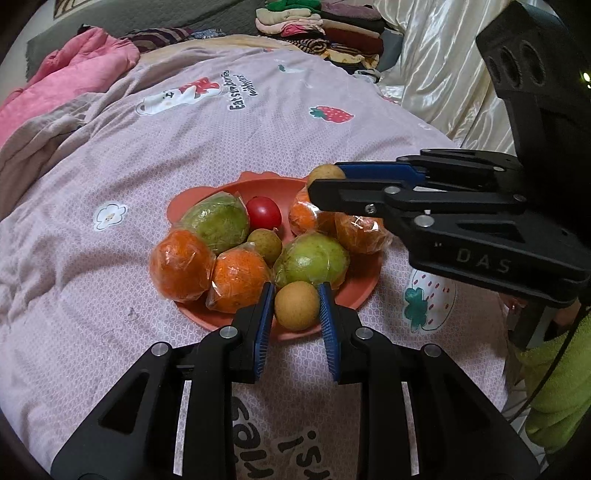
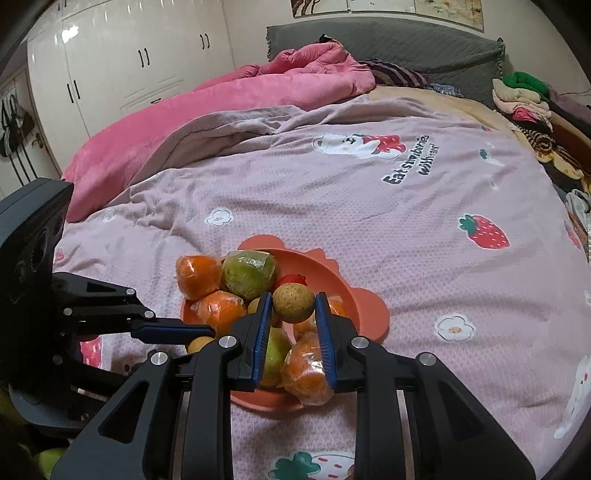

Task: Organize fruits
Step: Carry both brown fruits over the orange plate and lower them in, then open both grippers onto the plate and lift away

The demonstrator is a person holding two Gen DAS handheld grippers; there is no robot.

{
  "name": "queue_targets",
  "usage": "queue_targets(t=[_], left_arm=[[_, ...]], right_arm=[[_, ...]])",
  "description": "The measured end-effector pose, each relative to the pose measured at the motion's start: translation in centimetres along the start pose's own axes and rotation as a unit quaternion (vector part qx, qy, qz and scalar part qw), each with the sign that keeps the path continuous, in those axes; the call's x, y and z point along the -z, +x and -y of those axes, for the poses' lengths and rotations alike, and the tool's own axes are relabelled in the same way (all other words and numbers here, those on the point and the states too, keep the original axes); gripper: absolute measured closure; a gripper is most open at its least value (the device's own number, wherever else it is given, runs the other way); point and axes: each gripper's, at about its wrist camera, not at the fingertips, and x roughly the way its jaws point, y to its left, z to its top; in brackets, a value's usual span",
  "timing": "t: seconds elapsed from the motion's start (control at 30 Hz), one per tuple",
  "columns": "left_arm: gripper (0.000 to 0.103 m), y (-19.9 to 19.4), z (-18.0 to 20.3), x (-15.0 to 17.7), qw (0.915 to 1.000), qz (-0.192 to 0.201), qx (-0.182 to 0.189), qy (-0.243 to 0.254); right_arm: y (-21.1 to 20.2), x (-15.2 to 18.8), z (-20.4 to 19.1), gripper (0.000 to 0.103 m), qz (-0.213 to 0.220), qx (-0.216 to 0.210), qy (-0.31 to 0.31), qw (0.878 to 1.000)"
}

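An orange-red plate sits on the pink bedspread. It holds several wrapped oranges, two wrapped green fruits, a red tomato and a small brown fruit. My left gripper is shut on a small round brown fruit over the plate's near edge. My right gripper is shut on another small brown fruit above the plate. It also shows in the left wrist view, coming in from the right. The left gripper shows at the left of the right wrist view.
A pink blanket lies bunched at the far side of the bed. Folded clothes are stacked near the grey headboard. White cupboards stand past the bed. Shiny cream fabric hangs on the right.
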Motion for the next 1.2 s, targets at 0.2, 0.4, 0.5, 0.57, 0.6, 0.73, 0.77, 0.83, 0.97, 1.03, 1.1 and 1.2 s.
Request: queue_targets(t=[0.2, 0.4, 0.5, 0.57, 0.6, 0.73, 0.77, 0.83, 0.97, 1.03, 1.1, 1.2], left_arm=[[0.084, -0.1, -0.1, 0.0, 1.0000, 0.001, 0.001, -0.001], [0.084, 0.0, 0.0, 0.0, 1.0000, 0.002, 0.000, -0.001], [0.084, 0.0, 0.0, 0.0, 1.0000, 0.002, 0.001, -0.001], [0.084, 0.0, 0.0, 0.0, 1.0000, 0.002, 0.000, -0.002], [0.084, -0.1, 0.0, 0.0, 1.0000, 0.002, 0.001, -0.002], [0.084, -0.1, 0.0, 0.0, 1.0000, 0.002, 0.000, -0.001], [0.084, -0.1, 0.0, 0.0, 1.0000, 0.002, 0.000, -0.001], [0.084, -0.2, 0.0, 0.0, 1.0000, 0.004, -0.002, -0.001], [0.081, -0.5, 0.0, -0.1, 1.0000, 0.009, -0.001, -0.002], [0.077, -0.5, 0.0, -0.1, 0.9999, 0.010, -0.003, -0.001], [0.077, -0.6, 0.1, -0.1, 0.9999, 0.011, -0.003, 0.000], [0.077, -0.6, 0.1, -0.1, 0.9999, 0.013, -0.004, 0.001]], right_arm=[[0.2, 0.0, 0.0, 0.080, -0.005, 0.000, 0.000, 1.000], [-0.3, 0.2, 0.3, 0.079, 0.002, 0.001, 0.007, 1.000], [-0.9, 0.3, 0.5, 0.077, 0.007, 0.003, 0.011, 1.000], [-1.3, 0.4, 0.5, 0.073, 0.012, 0.004, 0.012, 1.000], [-1.6, 0.4, 0.6, 0.072, 0.015, 0.005, 0.014, 1.000], [-2.3, 0.5, 0.6, 0.068, 0.021, 0.007, 0.014, 1.000], [-2.4, 0.6, 0.6, 0.067, 0.021, 0.010, 0.015, 1.000], [-2.5, 0.7, 0.7, 0.066, 0.022, 0.012, 0.015, 1.000], [-2.6, 0.8, 0.6, 0.063, 0.023, 0.015, 0.017, 0.999], [-2.7, 0.8, 0.7, 0.062, 0.022, 0.018, 0.017, 0.999], [-2.8, 0.9, 0.8, 0.062, 0.022, 0.019, 0.018, 0.999], [-2.9, 0.9, 0.9, 0.060, 0.022, 0.023, 0.020, 0.999]])
